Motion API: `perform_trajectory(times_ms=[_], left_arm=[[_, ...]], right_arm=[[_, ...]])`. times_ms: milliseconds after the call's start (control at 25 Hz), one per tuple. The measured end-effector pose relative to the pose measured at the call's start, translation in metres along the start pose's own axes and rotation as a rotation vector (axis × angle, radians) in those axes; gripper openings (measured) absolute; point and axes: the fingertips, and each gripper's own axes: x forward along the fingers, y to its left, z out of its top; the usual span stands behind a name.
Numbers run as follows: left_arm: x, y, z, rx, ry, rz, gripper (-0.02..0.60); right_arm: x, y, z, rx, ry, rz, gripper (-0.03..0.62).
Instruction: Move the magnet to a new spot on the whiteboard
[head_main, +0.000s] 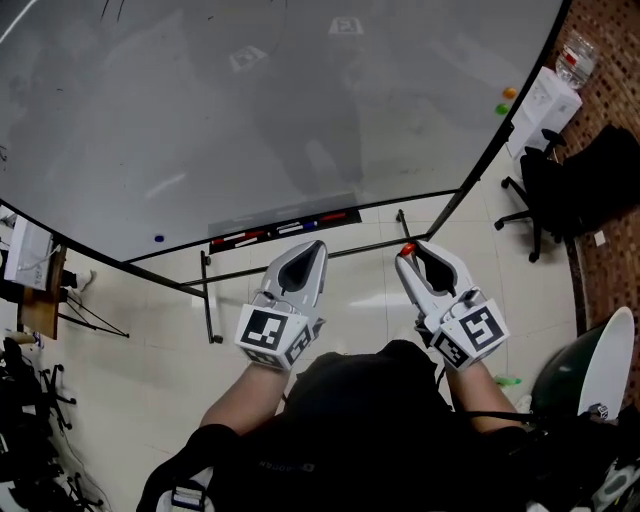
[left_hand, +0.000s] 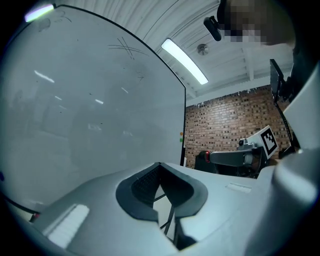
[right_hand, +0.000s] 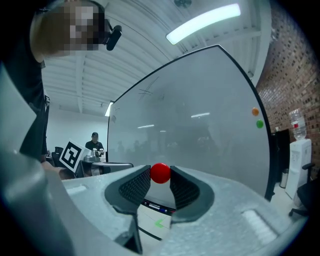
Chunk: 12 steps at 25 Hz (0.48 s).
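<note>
A person stands before a large whiteboard (head_main: 250, 120) with a tool in each hand. The right tool (head_main: 408, 250) grips a small red magnet (right_hand: 160, 173) between its jaw tips. The magnet is off the board, held in front of the whiteboard's lower edge, toward its right end. The left tool (head_main: 318, 245) is held beside it, also just short of the whiteboard's lower edge, with its jaws brought together at the tips and nothing between them. An orange magnet (head_main: 509, 93) and a green magnet (head_main: 503, 108) sit close together at the whiteboard's right edge. A blue magnet (head_main: 158, 239) sits near its lower left. Markers lie in the tray (head_main: 285, 228) along the whiteboard's bottom rail.
</note>
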Motion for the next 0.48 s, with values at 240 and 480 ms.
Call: perform_trajectory(times_ms=[240,480], left_arm=[[-0.036,-0.008,-0.014,-0.004,0.005,-0.006,0.015],[-0.08,-0.021,-0.006,0.001,-0.036,0.046,0.015]], right_arm=[[-0.019,0.035,-0.005,-0.016,0.02,0.01,0.11],[-0.042,0.08,0.002,-0.041,0.019,0.072,0.11]])
